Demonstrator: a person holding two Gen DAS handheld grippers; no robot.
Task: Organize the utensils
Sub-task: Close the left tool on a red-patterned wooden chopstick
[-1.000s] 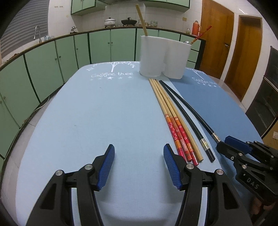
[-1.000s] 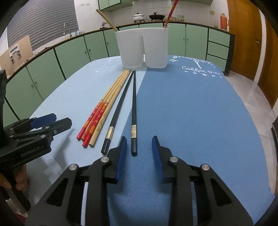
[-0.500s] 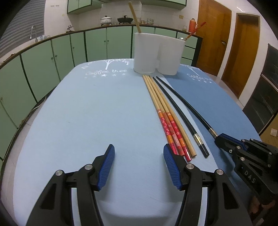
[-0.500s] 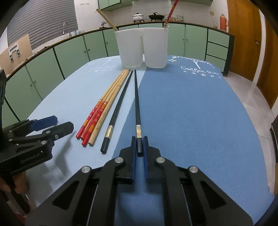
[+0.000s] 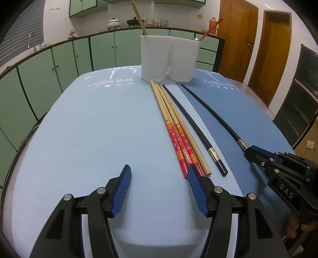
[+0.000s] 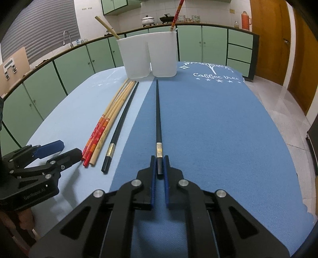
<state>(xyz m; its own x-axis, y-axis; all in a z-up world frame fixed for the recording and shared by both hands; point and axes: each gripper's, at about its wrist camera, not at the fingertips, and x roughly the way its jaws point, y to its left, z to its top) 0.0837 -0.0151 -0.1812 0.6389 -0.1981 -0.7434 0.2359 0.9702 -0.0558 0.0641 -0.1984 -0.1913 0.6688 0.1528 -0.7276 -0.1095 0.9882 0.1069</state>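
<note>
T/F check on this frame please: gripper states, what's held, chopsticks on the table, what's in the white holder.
1. The right gripper is shut on a black chopstick with a metal band. True.
2. The left gripper holds a red-patterned chopstick. False: its jaws stand open, with nothing between them.
3. The white two-compartment plastic holder is empty. False: a plain bamboo chopstick and a red-topped chopstick stand in it, one in each compartment.
4. A second black chopstick lies on the table beside the bundle of bamboo chopsticks with red-orange ends. True.
5. The held chopstick points toward the holder. True.
</note>
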